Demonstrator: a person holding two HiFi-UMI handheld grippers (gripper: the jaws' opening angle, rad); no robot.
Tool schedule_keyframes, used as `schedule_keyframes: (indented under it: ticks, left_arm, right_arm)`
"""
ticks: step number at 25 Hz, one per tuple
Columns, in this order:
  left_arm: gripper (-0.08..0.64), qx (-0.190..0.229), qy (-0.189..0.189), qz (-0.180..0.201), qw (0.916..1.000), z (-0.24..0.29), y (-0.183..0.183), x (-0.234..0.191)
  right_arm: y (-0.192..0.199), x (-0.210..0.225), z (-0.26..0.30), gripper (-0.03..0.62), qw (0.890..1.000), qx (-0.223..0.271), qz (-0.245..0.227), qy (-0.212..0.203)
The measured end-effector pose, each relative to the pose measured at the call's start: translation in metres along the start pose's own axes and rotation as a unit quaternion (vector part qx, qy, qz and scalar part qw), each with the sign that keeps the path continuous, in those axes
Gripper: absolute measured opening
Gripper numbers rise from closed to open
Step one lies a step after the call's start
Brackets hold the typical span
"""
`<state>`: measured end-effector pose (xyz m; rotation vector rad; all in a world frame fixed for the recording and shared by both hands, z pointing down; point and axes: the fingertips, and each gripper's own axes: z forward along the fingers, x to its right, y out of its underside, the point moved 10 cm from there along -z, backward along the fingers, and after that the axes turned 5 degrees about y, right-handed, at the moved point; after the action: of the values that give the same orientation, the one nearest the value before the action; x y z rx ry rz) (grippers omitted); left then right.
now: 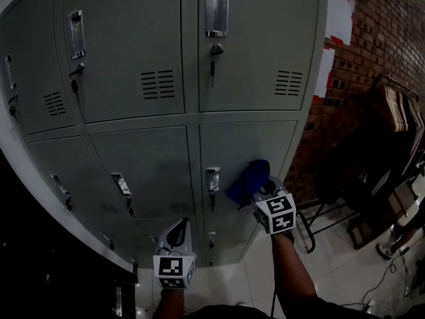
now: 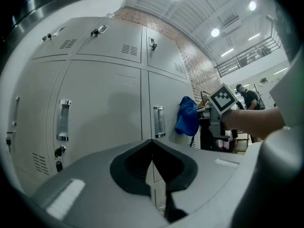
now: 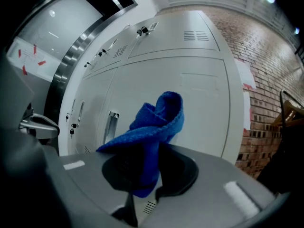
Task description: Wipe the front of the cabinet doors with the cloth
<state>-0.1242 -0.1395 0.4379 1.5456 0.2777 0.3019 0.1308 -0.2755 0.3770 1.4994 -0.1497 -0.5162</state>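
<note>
A bank of grey metal cabinet doors (image 1: 153,58) fills the head view. A blue cloth (image 1: 248,182) is bunched against the lower right door (image 1: 246,145), just right of its handle (image 1: 212,178). My right gripper (image 1: 261,191) is shut on the cloth, which spills out over its jaws in the right gripper view (image 3: 154,125). My left gripper (image 1: 176,234) hangs lower and to the left, close to a lower door, shut with nothing in it (image 2: 153,175). The left gripper view shows the cloth (image 2: 186,117) and the right gripper (image 2: 213,114) from the side.
A brick wall (image 1: 372,58) with white sheets of paper (image 1: 340,15) stands to the right of the cabinets. A dark rack with hangers (image 1: 395,121) stands on the tiled floor (image 1: 332,258) at the right. Keys hang from the door locks (image 1: 213,62).
</note>
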Motion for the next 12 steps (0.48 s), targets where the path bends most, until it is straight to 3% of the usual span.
schedule_keyframes:
  ticks: [12]
  left_arm:
    - [0.017,-0.006,0.014,0.009,0.9998,0.017,0.003,0.021]
  right_arm:
    - [0.016,0.06,-0.019,0.069,0.997,-0.024,-0.004,0.069]
